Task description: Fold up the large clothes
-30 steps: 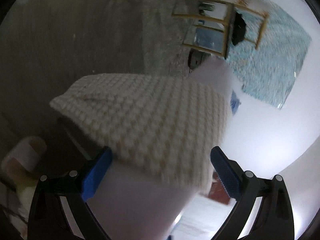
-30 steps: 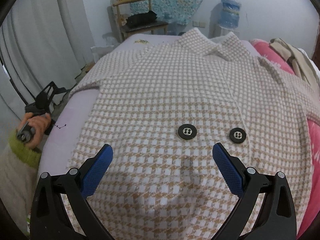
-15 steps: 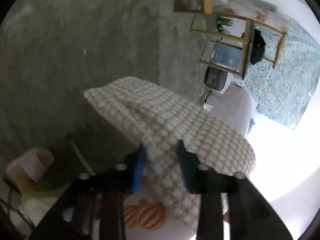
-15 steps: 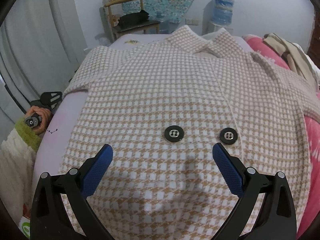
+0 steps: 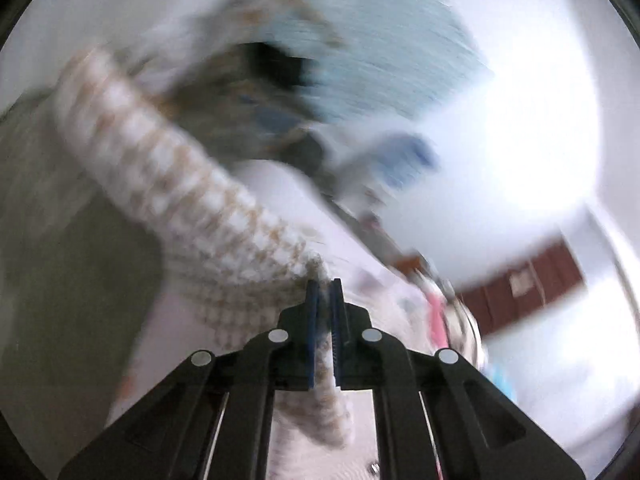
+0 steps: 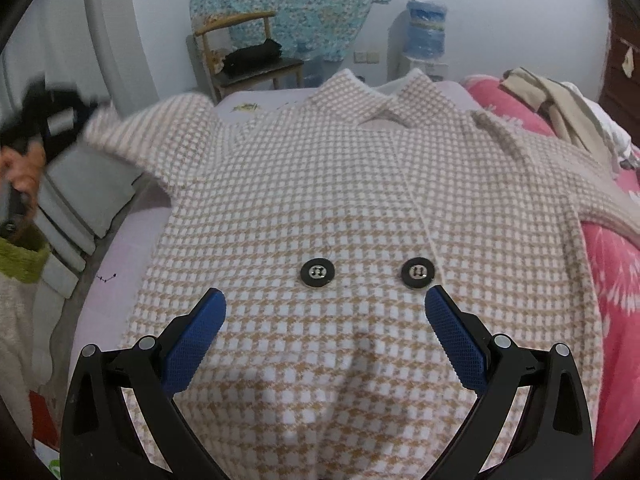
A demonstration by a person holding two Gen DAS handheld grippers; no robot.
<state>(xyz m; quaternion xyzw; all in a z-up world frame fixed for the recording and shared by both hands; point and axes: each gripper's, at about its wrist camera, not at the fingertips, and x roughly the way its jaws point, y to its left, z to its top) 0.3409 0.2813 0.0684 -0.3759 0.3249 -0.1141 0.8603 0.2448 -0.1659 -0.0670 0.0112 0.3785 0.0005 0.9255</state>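
Note:
A tan-and-white houndstooth coat (image 6: pixel 320 200) with two black buttons (image 6: pixel 318 273) lies face up on a bed. My right gripper (image 6: pixel 325 302) hovers open just above its lower front, with nothing between the blue pads. In the left wrist view, which is blurred by motion, my left gripper (image 5: pixel 324 292) is shut on the cuff end of the coat's sleeve (image 5: pixel 168 176), and the sleeve stretches away up-left. In the right wrist view that sleeve (image 6: pixel 136 136) is lifted off the bed at the left, toward a person's hand (image 6: pixel 20 168).
A pink floral blanket (image 6: pixel 612 264) with beige clothes (image 6: pixel 560 108) lies along the bed's right side. A wooden chair (image 6: pixel 244 56) with a black item stands behind the bed, next to a water dispenser (image 6: pixel 426 36). Grey curtains hang at left.
The left gripper closed on the sleeve's cuff, then rose fast and rolled, lifting the sleeve off the bed's left edge. The right gripper drifted slightly and stays open.

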